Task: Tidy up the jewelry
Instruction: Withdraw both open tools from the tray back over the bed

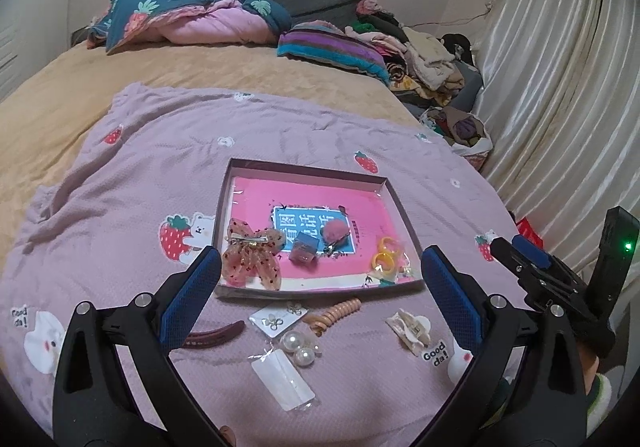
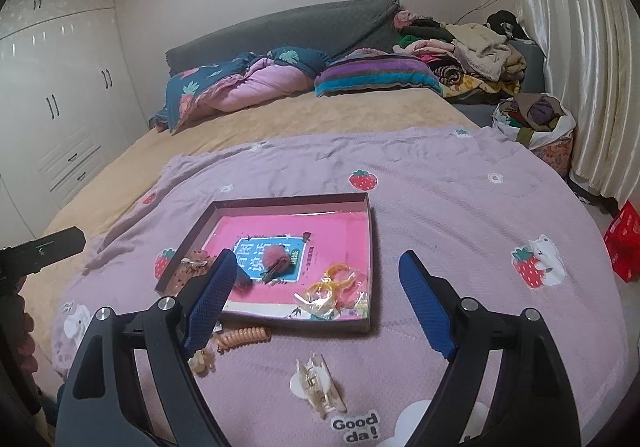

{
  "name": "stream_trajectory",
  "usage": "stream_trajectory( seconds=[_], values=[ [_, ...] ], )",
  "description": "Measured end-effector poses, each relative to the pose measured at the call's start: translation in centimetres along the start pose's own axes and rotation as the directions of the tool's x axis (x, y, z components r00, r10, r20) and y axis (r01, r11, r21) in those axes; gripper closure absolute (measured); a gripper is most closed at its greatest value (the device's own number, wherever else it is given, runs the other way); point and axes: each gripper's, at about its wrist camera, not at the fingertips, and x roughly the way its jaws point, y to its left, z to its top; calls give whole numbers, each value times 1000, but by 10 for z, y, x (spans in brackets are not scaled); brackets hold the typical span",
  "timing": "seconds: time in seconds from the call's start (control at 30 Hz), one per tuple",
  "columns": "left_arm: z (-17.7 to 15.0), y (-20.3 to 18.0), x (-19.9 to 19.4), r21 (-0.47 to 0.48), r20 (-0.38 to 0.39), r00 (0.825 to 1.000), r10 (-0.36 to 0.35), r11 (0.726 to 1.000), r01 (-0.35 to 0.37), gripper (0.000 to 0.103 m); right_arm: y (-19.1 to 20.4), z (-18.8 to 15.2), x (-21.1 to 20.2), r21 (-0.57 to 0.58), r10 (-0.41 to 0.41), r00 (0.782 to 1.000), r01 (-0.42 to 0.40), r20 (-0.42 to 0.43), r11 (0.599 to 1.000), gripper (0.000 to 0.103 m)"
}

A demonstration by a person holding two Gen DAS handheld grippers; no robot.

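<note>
A shallow box (image 1: 236, 171) with a pink lining lies on the lilac blanket; it also shows in the right wrist view (image 2: 370, 231). In it are a pink bow clip (image 1: 250, 257), a small pink and blue cube (image 1: 305, 250), a pink pompom clip (image 1: 335, 232) and yellow rings (image 1: 385, 257). In front of it lie a dark red hair clip (image 1: 214, 336), an earring card (image 1: 278, 319), pearl earrings (image 1: 298, 348), an orange coil tie (image 1: 334, 314), a cream claw clip (image 1: 410, 329) and a clear packet (image 1: 282, 379). My left gripper (image 1: 322, 267) is open above these. My right gripper (image 2: 316, 271) is open above the claw clip (image 2: 318, 387).
The blanket (image 1: 120, 187) covers a tan bed (image 1: 60, 87). A folded quilt (image 1: 192, 17), a striped pillow (image 1: 332, 47) and piled clothes (image 1: 424, 55) lie at the far end. A curtain (image 1: 560, 67) hangs right. A wardrobe (image 2: 60, 87) stands left. A red box (image 2: 624, 239) sits on the floor.
</note>
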Motion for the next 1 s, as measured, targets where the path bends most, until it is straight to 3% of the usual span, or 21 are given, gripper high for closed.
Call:
stream_trajectory(
  seconds=[0.07,0.57,1.0],
  values=[
    [-4,1,-3,1,-2,1000,2,1000,-2,10,1,-3,-4,-1,-2,1000,2,2,1000,15],
    [-42,41,-26,-62,-15,998,69,996,-69,10,24,-22,-23,-74,1,1000,-2,-9,997,15],
    [-78,58,-22,-77,-70,994,87,993,-92,10,32,-44,-34,-102,-1,999,-2,-33,995,15]
  ],
)
